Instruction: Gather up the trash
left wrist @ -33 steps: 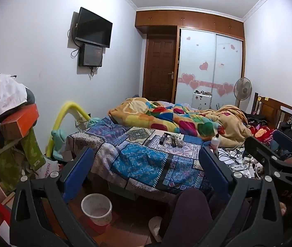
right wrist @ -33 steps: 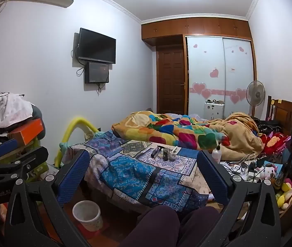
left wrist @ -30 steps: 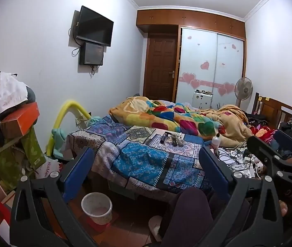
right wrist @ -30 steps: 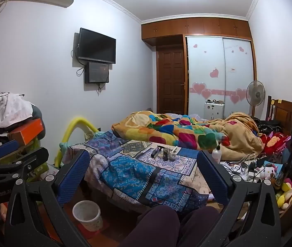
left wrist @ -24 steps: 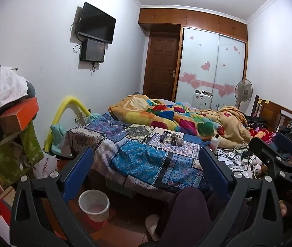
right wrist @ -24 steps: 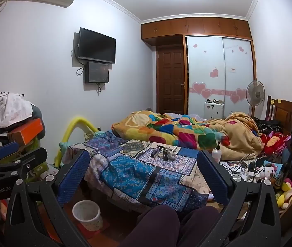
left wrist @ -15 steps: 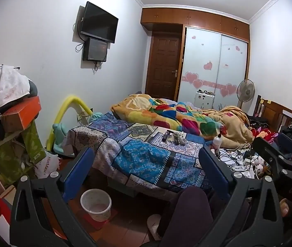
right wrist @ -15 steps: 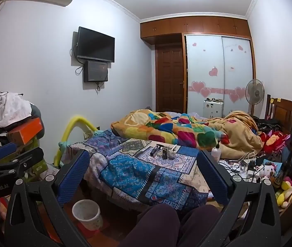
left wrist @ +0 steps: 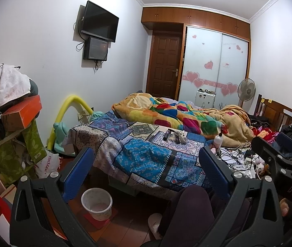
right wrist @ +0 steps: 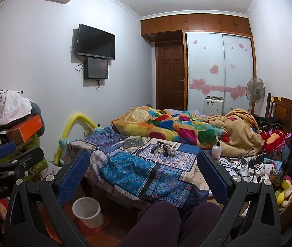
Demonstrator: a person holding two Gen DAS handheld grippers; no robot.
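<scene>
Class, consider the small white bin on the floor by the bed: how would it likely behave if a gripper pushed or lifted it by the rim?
The white bin looks like thin plastic and nearly empty, so it is probably light and would slide or tip if pushed. Its narrower base suggests it may topple from a high push. Its thin rim may flex under the fingers.

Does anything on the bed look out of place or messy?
Yes. Small dark tools lie loose on the patterned cover, and tangled cables sprawl beside a white bottle. Nothing looks spilled.
</scene>
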